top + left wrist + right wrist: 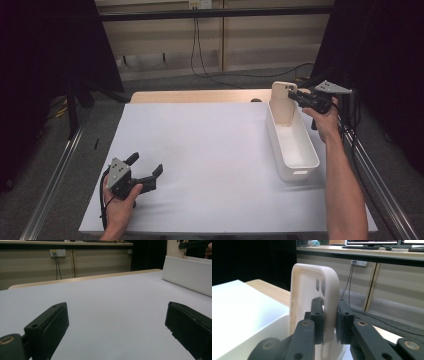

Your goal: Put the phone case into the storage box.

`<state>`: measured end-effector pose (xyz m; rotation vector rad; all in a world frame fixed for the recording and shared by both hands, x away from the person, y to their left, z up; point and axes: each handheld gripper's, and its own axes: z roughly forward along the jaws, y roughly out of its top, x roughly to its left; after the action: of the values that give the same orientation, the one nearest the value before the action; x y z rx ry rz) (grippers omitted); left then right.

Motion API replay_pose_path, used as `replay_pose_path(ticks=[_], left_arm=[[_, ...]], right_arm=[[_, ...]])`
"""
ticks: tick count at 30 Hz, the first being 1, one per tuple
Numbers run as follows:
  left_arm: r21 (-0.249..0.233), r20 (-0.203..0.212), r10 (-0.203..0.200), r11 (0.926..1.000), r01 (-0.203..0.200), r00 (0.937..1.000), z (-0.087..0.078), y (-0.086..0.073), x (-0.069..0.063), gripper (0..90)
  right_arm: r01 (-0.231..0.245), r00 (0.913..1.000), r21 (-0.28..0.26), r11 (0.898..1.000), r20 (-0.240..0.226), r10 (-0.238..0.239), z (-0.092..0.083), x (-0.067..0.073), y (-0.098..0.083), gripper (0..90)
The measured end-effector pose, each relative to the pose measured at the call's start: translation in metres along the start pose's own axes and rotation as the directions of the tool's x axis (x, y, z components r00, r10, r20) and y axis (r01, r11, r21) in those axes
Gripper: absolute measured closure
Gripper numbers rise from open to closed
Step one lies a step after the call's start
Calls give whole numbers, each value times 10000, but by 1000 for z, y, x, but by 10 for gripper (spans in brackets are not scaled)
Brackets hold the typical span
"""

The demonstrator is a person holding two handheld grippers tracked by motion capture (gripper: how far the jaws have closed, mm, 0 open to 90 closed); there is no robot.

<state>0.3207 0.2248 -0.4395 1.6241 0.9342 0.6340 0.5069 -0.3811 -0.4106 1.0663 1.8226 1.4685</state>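
upper right of high view: one cream phone case (283,102) upright over far end of one white bin (292,142), pinched between jaws of right gripper (299,98). lower left: left gripper (146,167) resting on white table sheet (200,150), jaws spread wide, nothing between. two grippers, two hands, one case, one bin.
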Motion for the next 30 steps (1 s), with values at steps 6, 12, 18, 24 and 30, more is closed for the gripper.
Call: replay_pose_path(ticks=[6, 12, 18, 24, 30], left_arm=[[-13, -6, -23, 10000, 23, 10000, 0, 0, 0, 51], [24, 16, -7, 10000, 7, 10000, 0, 0, 0, 52], [26, 19, -7, 10000, 7, 10000, 0, 0, 0, 52], [57, 5, -3, 10000, 3, 10000, 0, -1, 1, 52], [64, -28, -24, 10000, 24, 10000, 0, -1, 1, 52]], right_arm=[[-432, 9989, -47, 9991, 169, 433, 2, -4, -4, 751], [-479, 9985, 47, 9988, 279, 477, 4, -6, -4, 746], [-370, 9987, 253, 9990, 362, 361, 8, -7, -1, 730], [-273, 9991, 309, 9991, 322, 263, 11, -6, 0, 726], [-397, 9987, 178, 9991, 340, 391, 12, -6, 0, 719]])
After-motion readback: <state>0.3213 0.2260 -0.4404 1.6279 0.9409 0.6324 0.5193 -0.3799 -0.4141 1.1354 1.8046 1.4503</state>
